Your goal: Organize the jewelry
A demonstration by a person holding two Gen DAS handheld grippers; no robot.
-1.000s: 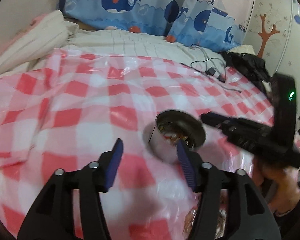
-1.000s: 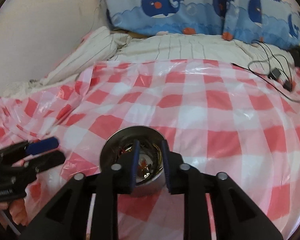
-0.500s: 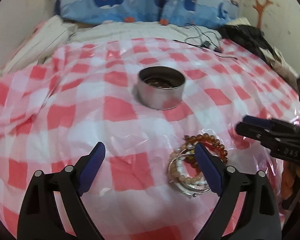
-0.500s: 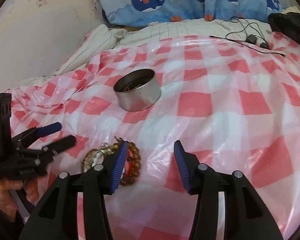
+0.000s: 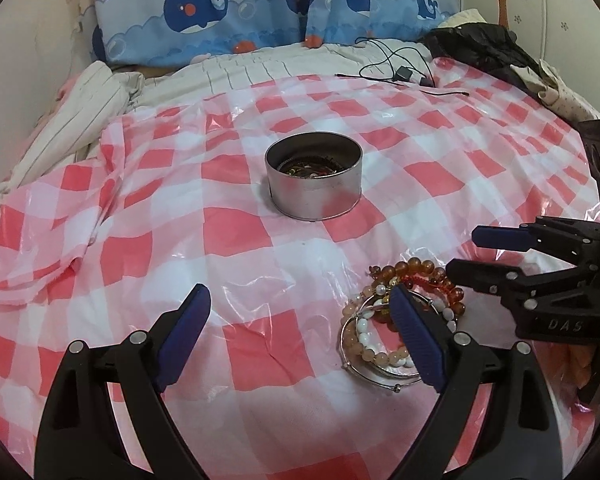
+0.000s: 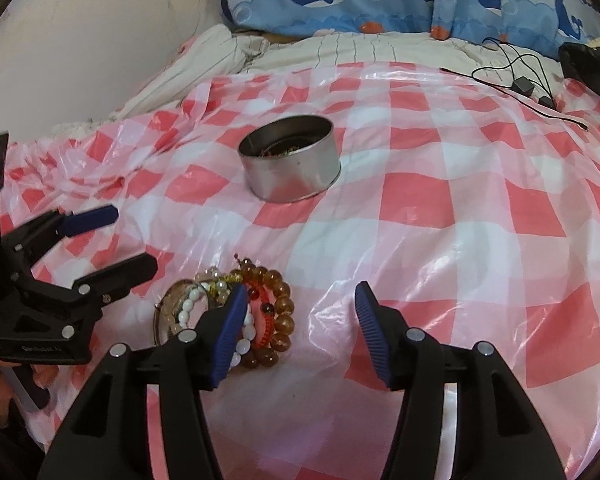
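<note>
My left gripper (image 5: 300, 306) stands with its jaws wide and nothing between them. My right gripper (image 6: 300, 304) has just been opening its jaws to a moderate gap; they are also empty. Neither set of pads touches anything.

The pile of bracelets (image 5: 400, 320) lies on the checked plastic sheet (image 5: 236, 236) covering the bed, between the two grippers. In each wrist view it sits behind the inner finger rather than inside the gap. The metal tin (image 5: 314, 184), with some jewelry already in it, stands well apart, further up the sheet.

Risks, as I judge them:
- The bracelets are interlaced. Closing on one strand may drag the others along, and these may drop short of the tin.
- The sheet is thin and wrinkled. Jaws brought too low may pinch plastic with the beads and pull the tin over.
- Both grippers flank one pile. Simultaneous approach invites a collision.
- Round beads may roll out of a shallow grip.
</note>
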